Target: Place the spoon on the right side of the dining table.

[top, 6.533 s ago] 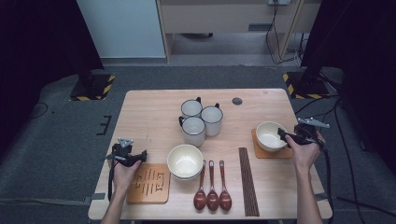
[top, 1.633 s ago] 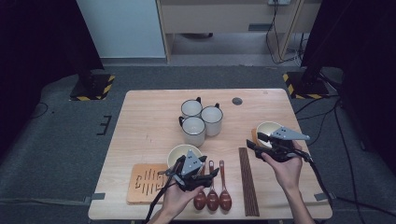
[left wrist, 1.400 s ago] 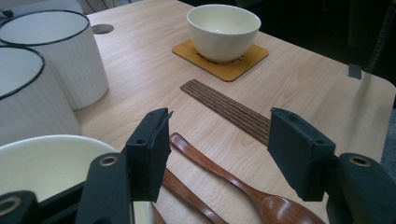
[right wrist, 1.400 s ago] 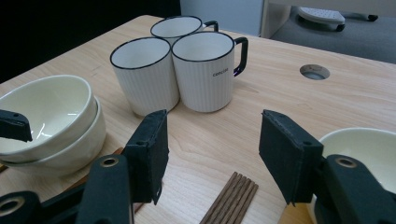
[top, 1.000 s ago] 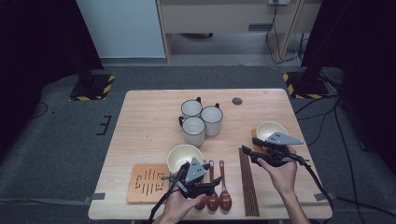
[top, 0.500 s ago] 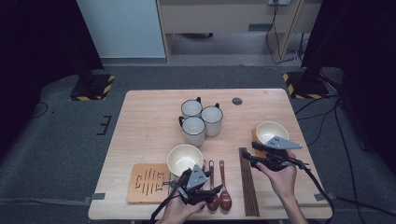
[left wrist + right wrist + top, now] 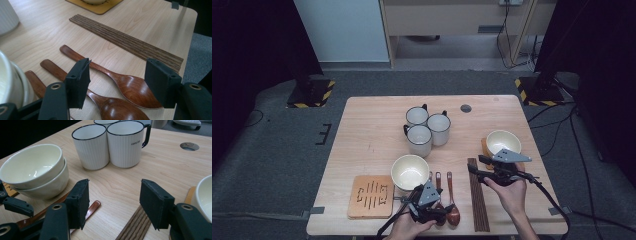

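Observation:
Three dark wooden spoons [image 7: 447, 200] lie side by side near the table's front edge, bowls toward me. My left gripper [image 7: 439, 209] hangs low over them and stands open; in the left gripper view its jaws [image 7: 117, 77] straddle the bowl of the outermost spoon [image 7: 130, 88] without touching it. A bundle of brown chopsticks [image 7: 477, 196] lies to the right of the spoons. Over their far end my right gripper [image 7: 476, 165] is held open and empty, pointing left; in the right gripper view [image 7: 113, 200] the chopsticks [image 7: 135, 226] lie under its jaws.
Two stacked cream bowls [image 7: 410, 171] stand beside a wooden coaster [image 7: 371, 196]. Three white mugs [image 7: 427, 129] cluster mid-table. Another cream bowl [image 7: 503, 142] sits on a coaster at the right. A round hole [image 7: 466, 108] marks the far table top.
My left gripper has sunk lower and come a little toward the front edge over the spoons. The right gripper has hardly shifted.

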The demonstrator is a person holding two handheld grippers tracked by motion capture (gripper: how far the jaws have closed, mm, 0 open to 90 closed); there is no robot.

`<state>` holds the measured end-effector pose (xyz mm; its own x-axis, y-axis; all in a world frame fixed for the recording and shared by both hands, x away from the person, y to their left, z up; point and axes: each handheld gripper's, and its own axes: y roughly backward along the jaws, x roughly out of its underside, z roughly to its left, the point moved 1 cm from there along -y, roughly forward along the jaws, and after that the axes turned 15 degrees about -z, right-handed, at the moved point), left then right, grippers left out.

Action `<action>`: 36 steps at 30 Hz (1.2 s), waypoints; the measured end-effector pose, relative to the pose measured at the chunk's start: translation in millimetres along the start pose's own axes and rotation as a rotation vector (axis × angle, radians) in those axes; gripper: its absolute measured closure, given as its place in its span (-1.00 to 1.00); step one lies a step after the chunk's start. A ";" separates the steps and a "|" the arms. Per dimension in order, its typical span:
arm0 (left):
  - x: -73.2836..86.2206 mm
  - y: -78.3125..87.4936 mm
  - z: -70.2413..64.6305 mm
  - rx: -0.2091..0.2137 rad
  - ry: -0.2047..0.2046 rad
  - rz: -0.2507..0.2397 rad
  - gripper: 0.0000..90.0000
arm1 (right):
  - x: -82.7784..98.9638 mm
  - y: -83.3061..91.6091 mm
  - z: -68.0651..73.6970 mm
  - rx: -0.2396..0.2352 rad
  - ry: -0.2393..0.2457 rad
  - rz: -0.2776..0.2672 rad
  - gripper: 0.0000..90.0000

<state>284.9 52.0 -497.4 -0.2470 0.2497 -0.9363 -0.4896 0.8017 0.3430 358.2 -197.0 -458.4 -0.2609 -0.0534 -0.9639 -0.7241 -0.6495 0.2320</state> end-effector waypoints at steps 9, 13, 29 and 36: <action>6.3 -6.9 -2.7 0.025 -0.012 0.029 -0.22 | 5.7 -5.3 2.7 -0.009 -0.003 0.024 -0.08; 8.8 -9.3 -3.0 0.038 -0.015 0.040 -0.25 | 7.8 -7.0 3.6 -0.014 -0.004 0.029 -0.09; 16.9 -16.5 -4.3 0.073 -0.025 0.081 -0.30 | 17.1 -15.7 6.7 -0.028 -0.012 0.059 -0.09; 18.7 -18.3 -5.2 0.086 -0.030 0.093 -0.34 | 23.0 -20.6 10.4 -0.042 -0.027 0.081 -0.09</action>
<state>284.9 39.2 -520.8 -0.2619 0.3404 -0.9031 -0.3919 0.8176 0.4219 360.5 -177.0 -484.0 -0.3348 -0.0871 -0.9383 -0.6729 -0.6750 0.3027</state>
